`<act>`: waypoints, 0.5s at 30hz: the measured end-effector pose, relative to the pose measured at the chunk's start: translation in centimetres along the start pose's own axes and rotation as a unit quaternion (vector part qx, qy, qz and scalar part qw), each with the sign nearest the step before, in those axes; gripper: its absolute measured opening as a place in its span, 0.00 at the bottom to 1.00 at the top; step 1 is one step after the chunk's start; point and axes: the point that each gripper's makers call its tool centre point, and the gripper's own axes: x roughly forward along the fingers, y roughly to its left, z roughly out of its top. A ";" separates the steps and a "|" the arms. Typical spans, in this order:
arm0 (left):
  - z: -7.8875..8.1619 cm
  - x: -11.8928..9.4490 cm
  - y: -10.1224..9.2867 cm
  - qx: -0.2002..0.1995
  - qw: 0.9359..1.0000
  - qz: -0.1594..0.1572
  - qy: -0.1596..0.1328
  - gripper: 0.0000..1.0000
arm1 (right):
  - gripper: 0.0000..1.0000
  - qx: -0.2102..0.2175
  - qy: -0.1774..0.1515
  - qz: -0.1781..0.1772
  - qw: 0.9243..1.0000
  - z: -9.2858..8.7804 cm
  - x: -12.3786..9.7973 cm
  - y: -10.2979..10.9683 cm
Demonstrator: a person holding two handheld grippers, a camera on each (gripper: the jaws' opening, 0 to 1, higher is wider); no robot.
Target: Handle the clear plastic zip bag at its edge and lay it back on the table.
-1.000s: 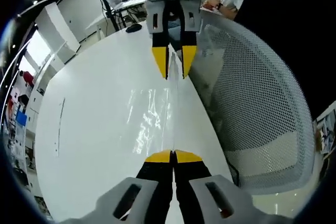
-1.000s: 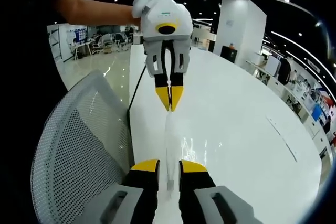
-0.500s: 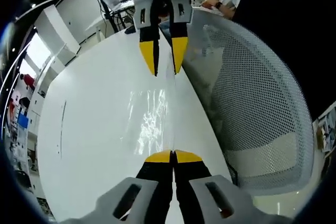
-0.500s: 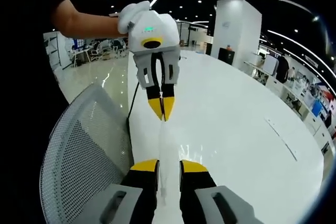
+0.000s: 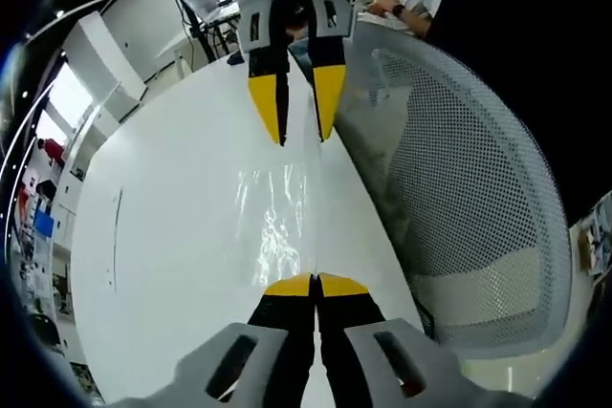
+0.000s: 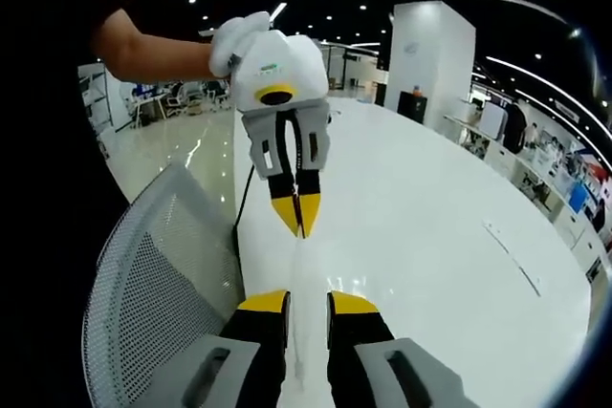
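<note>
**Bag pinched at one edge by the left tongs, right tongs parted**

In the left gripper view the white counter (image 5: 163,236) spreads leftward. The clear zip bag (image 5: 277,226) lies on it, a glinting, crinkled sheet running up from the left tongs (image 5: 316,285), whose tips are pressed together on its near edge. Beyond, the right tongs (image 5: 298,107) hang spread apart over the bag's far end (probably not touching it). A mesh chair (image 5: 459,198) stands at right.
</note>
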 end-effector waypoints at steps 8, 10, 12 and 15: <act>0.6 0.1 0.0 0.008 1.000 -0.001 0.000 0.00 | 0.11 -0.001 0.018 -0.003 1.000 -0.5 0.7 -0.1; 0.7 0.1 0.0 0.009 1.000 -0.001 0.000 0.00 | 0.10 -0.007 0.021 -0.003 1.000 -0.8 1.0 0.1; 0.9 0.0 0.0 0.010 1.000 0.000 -0.001 0.00 | 0.09 -0.008 0.022 -0.008 1.000 -0.9 1.3 0.0; 1.0 -0.1 -0.1 0.013 1.000 0.002 0.000 0.00 | 0.09 -0.004 0.025 -0.007 1.000 -1.2 1.5 0.0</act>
